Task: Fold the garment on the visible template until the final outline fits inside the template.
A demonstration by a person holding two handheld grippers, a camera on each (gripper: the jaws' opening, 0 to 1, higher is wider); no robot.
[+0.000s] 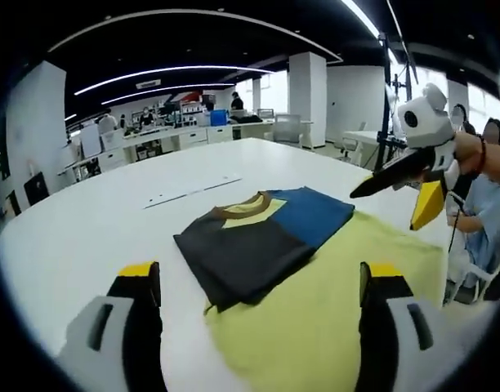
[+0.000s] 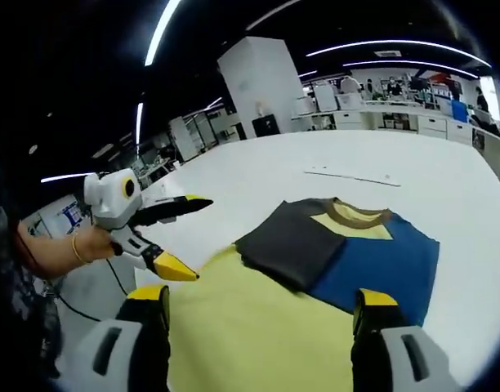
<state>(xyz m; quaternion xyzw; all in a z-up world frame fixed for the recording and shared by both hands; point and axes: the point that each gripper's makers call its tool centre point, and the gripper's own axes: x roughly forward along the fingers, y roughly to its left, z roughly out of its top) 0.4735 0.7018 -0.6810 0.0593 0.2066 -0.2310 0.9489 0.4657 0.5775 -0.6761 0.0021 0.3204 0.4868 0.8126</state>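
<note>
Open-plan lab, white bench (image 1: 87,220): T-shirt (image 1: 266,237) lies part-folded mid-bench, likely light, limp and prone to sliding, best pinched at yellow hem corners; left gripper (image 1: 262,286) and right gripper (image 2: 262,314) jaws open, empty.

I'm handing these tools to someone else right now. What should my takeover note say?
Left tool: open, empty, above the shirt.
Right tool: open, empty, over the yellow lower half.
Shirt lies on the white table; dark sleeve and blue sleeve are folded in over the chest, collar showing.
Left: fold the yellow half up. Template marking unclear, so check the fit.
</note>
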